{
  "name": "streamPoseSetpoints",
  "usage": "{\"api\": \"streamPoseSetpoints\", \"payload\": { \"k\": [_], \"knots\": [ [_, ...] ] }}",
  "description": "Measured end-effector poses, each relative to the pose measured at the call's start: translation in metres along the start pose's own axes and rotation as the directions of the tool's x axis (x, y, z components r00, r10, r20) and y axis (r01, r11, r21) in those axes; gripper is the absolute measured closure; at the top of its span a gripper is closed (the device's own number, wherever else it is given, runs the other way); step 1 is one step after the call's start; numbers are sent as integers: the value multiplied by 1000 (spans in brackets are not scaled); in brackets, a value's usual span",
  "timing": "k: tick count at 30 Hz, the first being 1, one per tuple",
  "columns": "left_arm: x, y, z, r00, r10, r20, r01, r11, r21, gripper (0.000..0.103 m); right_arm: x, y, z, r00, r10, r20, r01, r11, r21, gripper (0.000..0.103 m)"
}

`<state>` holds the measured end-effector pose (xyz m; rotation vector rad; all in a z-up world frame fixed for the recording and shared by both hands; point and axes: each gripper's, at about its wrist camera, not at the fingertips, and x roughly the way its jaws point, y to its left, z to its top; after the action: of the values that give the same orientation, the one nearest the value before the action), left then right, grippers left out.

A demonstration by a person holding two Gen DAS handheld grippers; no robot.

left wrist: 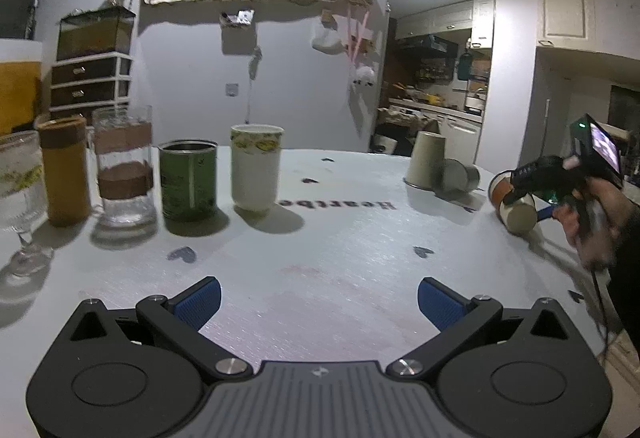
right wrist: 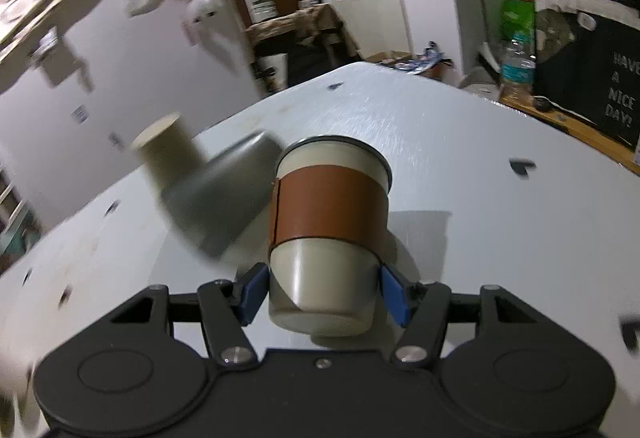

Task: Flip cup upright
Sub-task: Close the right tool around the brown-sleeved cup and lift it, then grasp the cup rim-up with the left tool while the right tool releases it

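Note:
A cream cup with a brown sleeve point(right wrist: 328, 214) is held tilted over the white table point(right wrist: 500, 222), its base toward the right wrist camera and its rim pointing away. My right gripper point(right wrist: 322, 290) is shut on the cup's lower body, blue pads pressed on both sides. In the left wrist view the same cup point(left wrist: 514, 204) hangs at the far right in the right gripper point(left wrist: 532, 194), a hand behind it. My left gripper point(left wrist: 318, 300) is open and empty, low over the table's near part.
A beige cup point(left wrist: 424, 158) stands upside down and a grey metal cup point(left wrist: 458, 176) lies on its side at the back right. Along the left stand a white cup point(left wrist: 256, 168), a green tin point(left wrist: 188, 186), a glass point(left wrist: 124, 166), a brown tumbler point(left wrist: 66, 170) and a stemmed glass point(left wrist: 20, 194).

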<state>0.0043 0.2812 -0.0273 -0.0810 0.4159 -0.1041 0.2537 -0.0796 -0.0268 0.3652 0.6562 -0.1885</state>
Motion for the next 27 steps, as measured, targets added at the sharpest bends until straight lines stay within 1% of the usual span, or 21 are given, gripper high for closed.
{"api": "streamPoseSetpoints", "payload": {
  "k": [3,7,9,12,14,15,17,19,20,21,22,23,24,26,27],
  "knots": [
    [2,0,0,1000,0,-21,0,1000,-8,0,-31,1,-29,998,65,-8,-65,997,-50,41],
    [3,1,0,999,-16,-36,15,1000,-22,0,-74,11,-68,987,153,-44,-158,978,-138,41],
    [4,4,1,998,-36,-45,33,998,-53,0,-95,16,-88,976,207,-66,-216,959,-185,41],
    [7,10,5,995,-69,-66,61,991,-119,0,-123,24,-114,951,287,-115,-306,923,-233,41],
    [9,13,7,992,-100,-78,87,984,-158,0,-136,30,-129,931,336,-140,-362,898,-250,41],
    [11,14,8,987,-136,-89,118,975,-189,1,-141,34,-136,923,357,-143,-384,884,-267,41],
    [15,11,11,974,-202,-102,177,961,-212,1,-151,41,-150,917,377,-129,-399,864,-306,41],
    [22,3,16,958,-263,-117,234,949,-213,1,-155,46,-156,920,376,-112,-391,860,-328,41],
    [26,-1,18,947,-297,-122,266,938,-221,1,-157,47,-158,919,379,-109,-394,859,-328,41],
    [31,-4,22,929,-347,-125,311,919,-240,1,-158,46,-160,917,383,-107,-397,860,-322,41],
    [39,-6,26,907,-401,-130,357,894,-272,1,-158,46,-159,917,385,-105,-397,861,-317,41],
    [47,-8,29,887,-441,-136,384,869,-312,1,-157,45,-159,916,387,-104,-399,861,-314,42],
    [57,-11,31,869,-472,-145,397,843,-364,1,-158,44,-160,915,391,-102,-403,862,-308,42],
    [77,-17,31,838,-522,-160,418,801,-428,1,-158,39,-159,911,401,-99,-412,863,-293,42],
    [87,-22,28,828,-534,-170,418,791,-447,1,-157,38,-159,909,406,-98,-416,862,-289,42]
  ]
}}
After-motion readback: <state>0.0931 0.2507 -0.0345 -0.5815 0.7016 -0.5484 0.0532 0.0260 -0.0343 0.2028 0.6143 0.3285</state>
